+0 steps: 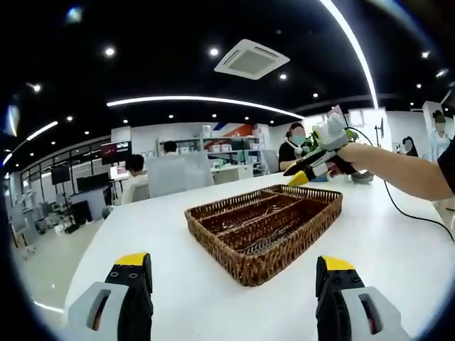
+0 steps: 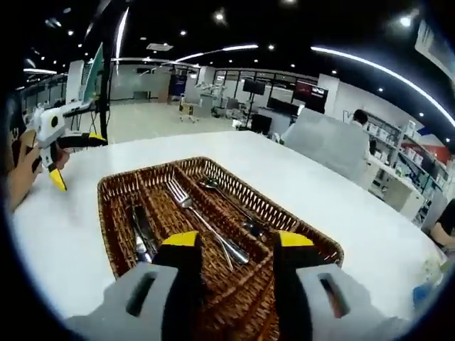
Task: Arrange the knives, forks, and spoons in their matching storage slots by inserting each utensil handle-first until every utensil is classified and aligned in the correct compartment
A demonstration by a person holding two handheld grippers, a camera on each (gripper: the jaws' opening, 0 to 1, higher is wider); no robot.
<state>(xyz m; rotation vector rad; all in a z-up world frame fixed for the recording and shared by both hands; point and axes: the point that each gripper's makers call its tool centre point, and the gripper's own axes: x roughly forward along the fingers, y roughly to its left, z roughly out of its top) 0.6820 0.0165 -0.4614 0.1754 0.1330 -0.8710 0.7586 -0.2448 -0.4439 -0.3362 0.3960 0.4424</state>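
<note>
On white table, left gripper view: left gripper jaws apart, empty, short of wicker tray | right gripper view: right gripper jaws apart, empty, over tray's near rim; knives, fork, spoons lie in separate compartments — risk: descent snags weave or tips tray, mixing utensils.
</note>
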